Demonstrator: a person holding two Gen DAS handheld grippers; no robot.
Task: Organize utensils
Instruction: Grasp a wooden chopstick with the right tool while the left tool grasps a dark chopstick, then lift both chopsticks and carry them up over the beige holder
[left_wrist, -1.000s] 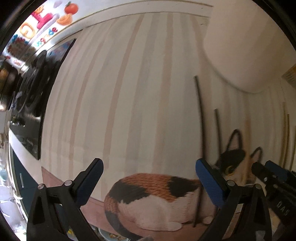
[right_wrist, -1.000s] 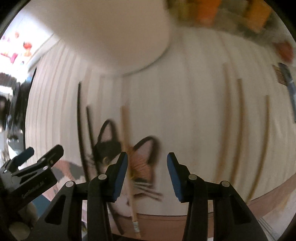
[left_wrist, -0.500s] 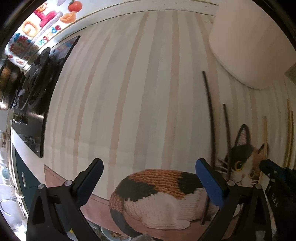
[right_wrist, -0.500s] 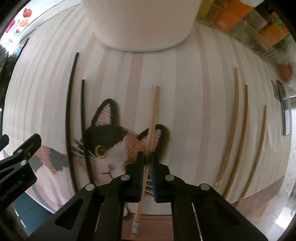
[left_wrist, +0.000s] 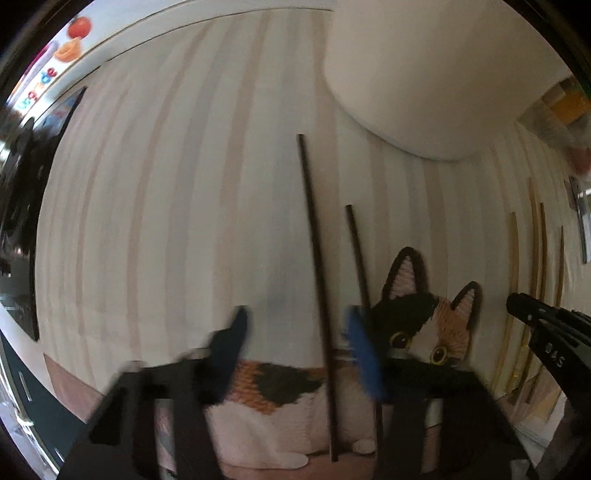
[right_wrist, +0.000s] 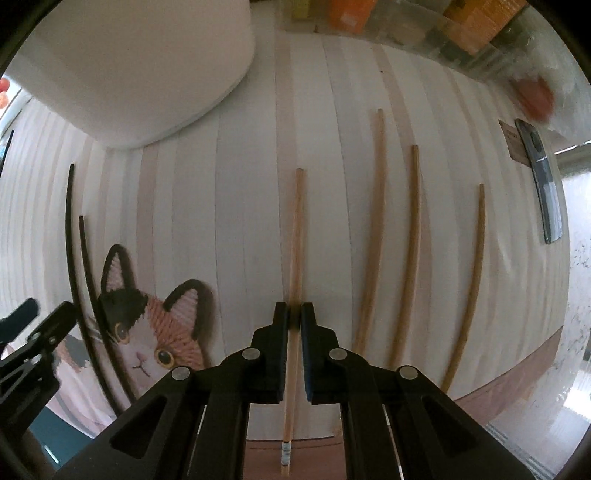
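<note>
Right gripper (right_wrist: 293, 314): jaws pinched on light wooden chopstick (right_wrist: 296, 236), on the striped mat (right_wrist: 240, 221).
Left gripper (left_wrist: 295, 332): jaws just closing, we see the long dark chopstick (left_wrist: 314, 240) between them, untouched; short dark chopstick (left_wrist: 356, 243) beside it, by the cat print (left_wrist: 424, 325). Three light chopsticks (right_wrist: 410, 240) lie rightward.

It looked like a home kitchen. A black stove (left_wrist: 22, 206) sat at the left edge, and a cat-print placemat (right_wrist: 258, 221) with chopsticks (right_wrist: 373, 221) covered the tabletop. Orange food packages (right_wrist: 476, 26) lined the upper right.
</note>
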